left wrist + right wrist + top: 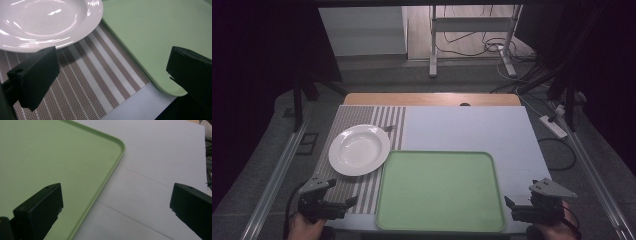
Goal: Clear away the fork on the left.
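The white round ceramic plate (359,149) and the green rectangular plastic tray (441,192) hold nothing; the left gripper (332,200) and the right gripper (518,206) both have jaws wide apart.

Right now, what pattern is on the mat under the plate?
Brown and white stripes on the mat under the white plate; clearest in the left gripper view.

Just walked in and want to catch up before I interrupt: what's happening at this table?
A person holds a two-jaw gripper in each hand at the near edge of the table. Both the left gripper and the right gripper are open and hold nothing. A round white ceramic plate sits on a brown-and-white striped placemat, nearest the left gripper, with its rim reaching the empty light green plastic tray beside it. Nothing has been picked up yet.
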A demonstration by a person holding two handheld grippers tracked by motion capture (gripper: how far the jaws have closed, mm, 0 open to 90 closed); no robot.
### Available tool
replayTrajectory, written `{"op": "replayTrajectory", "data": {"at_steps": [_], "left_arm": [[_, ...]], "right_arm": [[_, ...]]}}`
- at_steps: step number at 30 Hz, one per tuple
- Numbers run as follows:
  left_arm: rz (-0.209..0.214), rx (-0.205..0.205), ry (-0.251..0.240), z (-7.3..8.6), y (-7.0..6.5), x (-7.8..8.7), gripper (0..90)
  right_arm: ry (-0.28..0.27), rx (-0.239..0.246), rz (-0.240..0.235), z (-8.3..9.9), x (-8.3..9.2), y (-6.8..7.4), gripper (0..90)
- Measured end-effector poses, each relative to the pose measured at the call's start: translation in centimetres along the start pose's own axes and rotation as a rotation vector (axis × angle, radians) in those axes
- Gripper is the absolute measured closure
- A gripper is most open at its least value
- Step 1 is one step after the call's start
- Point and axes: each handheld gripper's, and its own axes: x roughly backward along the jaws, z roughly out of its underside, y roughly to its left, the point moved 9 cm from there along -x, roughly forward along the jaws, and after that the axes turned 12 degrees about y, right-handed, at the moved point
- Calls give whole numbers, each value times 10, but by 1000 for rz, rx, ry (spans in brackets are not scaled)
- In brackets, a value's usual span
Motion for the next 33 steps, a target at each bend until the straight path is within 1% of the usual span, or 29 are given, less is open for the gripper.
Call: {"op": "replayTrajectory", "data": {"at_steps": [1, 6, 7, 10, 11, 12, 14, 15, 17, 21, 25, 28, 33], "left_arm": [[2, -6, -7, -3, -1, 0, 0], [8, -22, -2, -7, -1, -2, 0], [5, -28, 2, -7, -1, -3, 0], [-13, -50, 19, -11, 0, -8, 0], [-13, -50, 19, -11, 0, -8, 0], [-12, -52, 25, -12, 1, -9, 0], [4, -58, 21, -16, 2, -13, 0], [7, -60, 28, -17, 3, -14, 0], [5, -63, 26, -18, 3, -16, 0], [6, -59, 29, -22, 7, -21, 0], [19, -47, 22, -27, 11, -24, 0], [36, -33, 27, -34, 15, -27, 0], [36, -47, 55, -47, 21, -38, 0]], "right_arm": [[-2, -2, -2, -1, -1, 0, 0], [7, 11, -8, -3, -4, 3, 0], [13, 19, -10, -3, -5, 4, 0], [14, 16, -13, -4, -6, 5, 0], [14, 16, -13, -4, -6, 5, 0], [13, 13, -15, -4, -7, 5, 0], [17, 11, -23, -5, -8, 5, 0], [18, 10, -23, -5, -8, 4, 0], [16, 11, -23, -5, -8, 4, 0], [-2, 10, -22, -5, -5, 4, 0], [-13, 13, -19, -5, -4, 4, 0], [-17, 18, -19, -5, -4, 5, 0], [-23, 21, -13, -5, -3, 5, 0]]}}
